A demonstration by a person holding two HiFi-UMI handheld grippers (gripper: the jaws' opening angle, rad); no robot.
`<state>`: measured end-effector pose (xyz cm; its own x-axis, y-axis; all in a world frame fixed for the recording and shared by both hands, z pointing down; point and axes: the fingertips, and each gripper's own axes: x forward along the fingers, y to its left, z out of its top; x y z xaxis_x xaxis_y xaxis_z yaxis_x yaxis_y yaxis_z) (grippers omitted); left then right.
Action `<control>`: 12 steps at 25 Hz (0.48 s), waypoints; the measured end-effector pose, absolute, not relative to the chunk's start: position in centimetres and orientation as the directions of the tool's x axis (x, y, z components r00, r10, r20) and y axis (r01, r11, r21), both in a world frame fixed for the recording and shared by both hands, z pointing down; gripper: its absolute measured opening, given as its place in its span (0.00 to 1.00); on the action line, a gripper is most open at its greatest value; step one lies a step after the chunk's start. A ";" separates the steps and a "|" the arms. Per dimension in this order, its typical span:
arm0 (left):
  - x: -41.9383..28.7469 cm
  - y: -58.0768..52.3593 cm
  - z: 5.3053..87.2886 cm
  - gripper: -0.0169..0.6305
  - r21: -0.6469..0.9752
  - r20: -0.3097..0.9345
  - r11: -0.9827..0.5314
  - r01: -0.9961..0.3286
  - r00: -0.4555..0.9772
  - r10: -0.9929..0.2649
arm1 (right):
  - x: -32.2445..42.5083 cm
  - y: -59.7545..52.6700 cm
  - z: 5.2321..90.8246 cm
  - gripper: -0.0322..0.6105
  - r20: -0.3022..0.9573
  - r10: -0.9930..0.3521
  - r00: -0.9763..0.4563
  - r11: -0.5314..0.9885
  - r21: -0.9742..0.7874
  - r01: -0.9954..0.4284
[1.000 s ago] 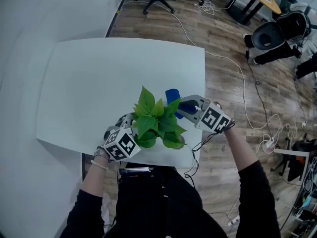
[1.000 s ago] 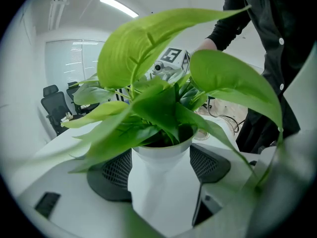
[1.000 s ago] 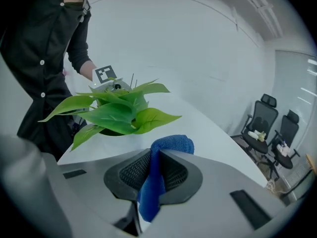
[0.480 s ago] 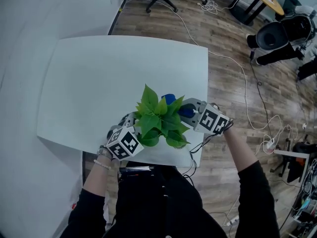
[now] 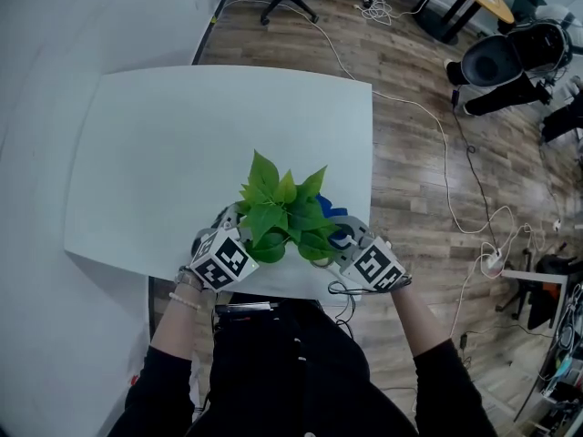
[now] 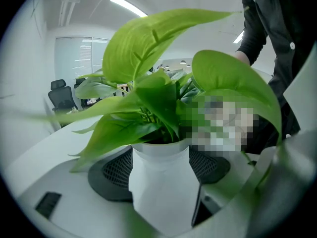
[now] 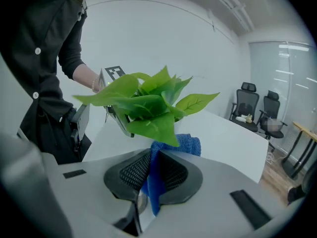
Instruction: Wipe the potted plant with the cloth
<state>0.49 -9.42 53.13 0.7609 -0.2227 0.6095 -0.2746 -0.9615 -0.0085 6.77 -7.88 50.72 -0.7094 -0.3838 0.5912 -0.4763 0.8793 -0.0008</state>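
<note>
While left gripper (image 5: 235, 218) clamps the pot (image 6: 161, 182) at the table's (image 5: 182, 135) near edge | right gripper (image 7: 152, 165) pinches cloth (image 7: 185, 144) just beside leaves (image 5: 278, 212) | leaves look thin, bendy: wipe lightly; pot likely light, rigid: hold its wall

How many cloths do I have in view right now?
1. The blue cloth is clamped in the right gripper, its free end by the plant's leaves; foliage could hide another.

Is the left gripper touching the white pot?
Touching. The left gripper view shows the white pot clamped between both pads of the left gripper.
</note>
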 end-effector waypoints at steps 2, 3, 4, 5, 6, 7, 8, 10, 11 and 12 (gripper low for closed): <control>0.5 -9.5 53.1 0.59 -0.008 0.609 -0.961 -0.278 0.760 -0.225 | 6.2 -6.8 50.9 0.17 0.579 -0.415 -0.701 0.860 -0.001 -0.511; 0.6 -9.6 53.0 0.59 -0.008 0.610 -0.960 -0.279 0.760 -0.226 | 5.9 -6.3 51.2 0.17 0.575 -0.423 -0.700 0.858 0.008 -0.513; 0.6 -9.7 52.9 0.59 -0.008 0.610 -0.960 -0.280 0.759 -0.226 | 5.6 -5.9 51.6 0.17 0.573 -0.429 -0.699 0.860 0.022 -0.510; 0.7 -9.7 52.9 0.59 -0.007 0.610 -0.960 -0.281 0.759 -0.227 | 5.2 -5.5 51.9 0.17 0.570 -0.435 -0.697 0.859 0.031 -0.511; 0.6 -9.7 52.8 0.59 -0.007 0.611 -0.959 -0.282 0.758 -0.227 | 4.7 -5.2 52.1 0.17 0.567 -0.441 -0.695 0.855 0.032 -0.517; 0.6 -9.7 52.8 0.59 -0.006 0.611 -0.959 -0.283 0.758 -0.227 | 4.3 -5.0 52.2 0.17 0.565 -0.445 -0.695 0.852 0.027 -0.523; 0.6 -9.7 52.7 0.59 -0.006 0.611 -0.959 -0.284 0.758 -0.229 | 3.9 -4.9 52.3 0.17 0.564 -0.446 -0.695 0.849 0.019 -0.528; 0.6 -9.7 52.5 0.59 -0.006 0.611 -0.957 -0.289 0.757 -0.232 | 3.1 -4.7 51.9 0.17 0.556 -0.449 -0.699 0.835 -0.018 -0.550; 0.6 -9.7 52.5 0.59 -0.005 0.610 -0.956 -0.292 0.757 -0.235 | 2.6 -4.6 51.6 0.17 0.549 -0.453 -0.702 0.822 -0.048 -0.568; 0.6 -9.7 52.5 0.59 -0.006 0.610 -0.956 -0.295 0.756 -0.237 | 2.1 -4.4 51.3 0.17 0.543 -0.455 -0.706 0.812 -0.072 -0.579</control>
